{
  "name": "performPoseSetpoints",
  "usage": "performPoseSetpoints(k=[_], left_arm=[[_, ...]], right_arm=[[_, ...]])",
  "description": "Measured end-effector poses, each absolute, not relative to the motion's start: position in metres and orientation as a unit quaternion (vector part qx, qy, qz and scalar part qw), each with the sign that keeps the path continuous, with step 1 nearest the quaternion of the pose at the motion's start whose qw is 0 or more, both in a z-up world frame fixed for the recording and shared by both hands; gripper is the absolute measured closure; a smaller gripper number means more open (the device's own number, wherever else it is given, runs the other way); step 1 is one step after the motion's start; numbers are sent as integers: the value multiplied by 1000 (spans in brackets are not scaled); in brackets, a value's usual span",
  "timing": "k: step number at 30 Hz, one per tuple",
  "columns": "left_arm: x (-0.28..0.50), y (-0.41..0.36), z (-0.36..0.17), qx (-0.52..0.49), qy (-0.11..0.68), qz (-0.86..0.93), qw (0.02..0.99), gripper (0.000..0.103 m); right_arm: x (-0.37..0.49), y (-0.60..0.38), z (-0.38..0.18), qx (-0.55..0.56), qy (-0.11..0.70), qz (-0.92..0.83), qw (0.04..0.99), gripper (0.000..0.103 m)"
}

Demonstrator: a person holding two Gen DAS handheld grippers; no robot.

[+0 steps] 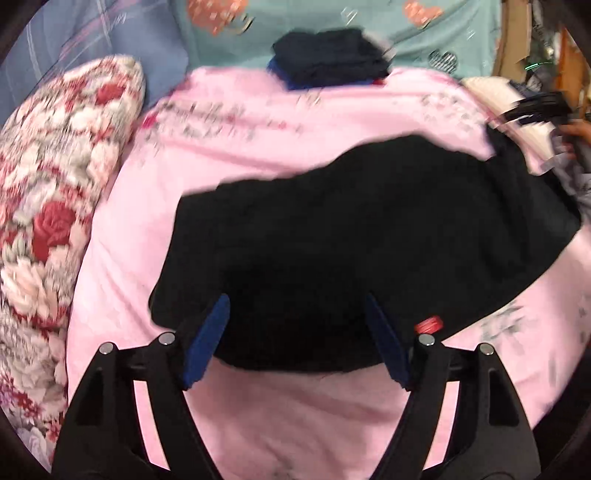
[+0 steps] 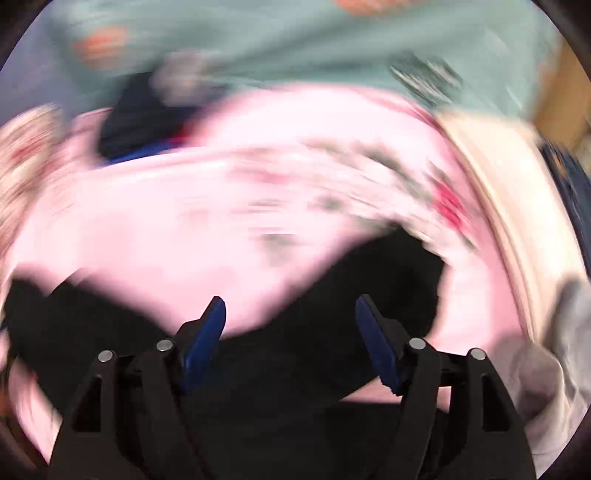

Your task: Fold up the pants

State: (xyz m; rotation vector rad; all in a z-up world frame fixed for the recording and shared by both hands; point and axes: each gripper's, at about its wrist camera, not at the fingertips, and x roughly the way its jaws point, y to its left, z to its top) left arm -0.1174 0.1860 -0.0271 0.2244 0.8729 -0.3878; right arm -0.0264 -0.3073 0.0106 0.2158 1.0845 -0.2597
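Note:
Black pants [image 1: 351, 229] lie spread on a pink floral bedsheet [image 1: 258, 125], stretching from the centre to the right. A small red tag [image 1: 428, 325] shows at their near edge. My left gripper [image 1: 295, 299] is open and empty, its blue pads just above the pants' near end. In the blurred right wrist view the pants [image 2: 391, 280] lie under and ahead of my right gripper [image 2: 290, 301], which is open and empty over pink sheet [image 2: 184, 240] and black cloth. The other gripper and a hand [image 1: 576, 129] show at the far right.
A stack of folded dark clothes [image 1: 332, 55] sits at the far edge of the pink sheet, also seen blurred in the right wrist view [image 2: 140, 122]. A red-and-white floral quilt [image 1: 48, 192] lies at the left. Teal fabric [image 1: 369, 22] hangs behind. Cream cloth [image 2: 517, 206] lies at right.

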Motion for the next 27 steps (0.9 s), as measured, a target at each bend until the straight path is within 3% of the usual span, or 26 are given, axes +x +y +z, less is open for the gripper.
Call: performPoseSetpoints(k=[3,9,11,12,13,14,27], left_arm=[[-118,169,-20,104,402,-212,885,21],[-92,157,-53,122,448,-200,862,21],[-86,164,-59,112,458,-197,859,21],[-85,166,-60,112,458,-194,860,21],[-84,169,-61,114,459,-187,861,21],[-83,173,-62,111,463,-187,859,21],[-75,198,-59,98,497,-202,838,22]], right_arm=[[-4,-327,-12,140,522,-180,822,30],[16,-324,-35,146,517,-226,813,32],[11,-326,-38,162,508,-207,820,61],[5,-328,-37,166,502,-200,825,69],[0,-332,-35,177,499,-188,827,91],[-13,-339,-31,209,489,-165,831,101],[-230,-417,65,383,267,-55,883,101]])
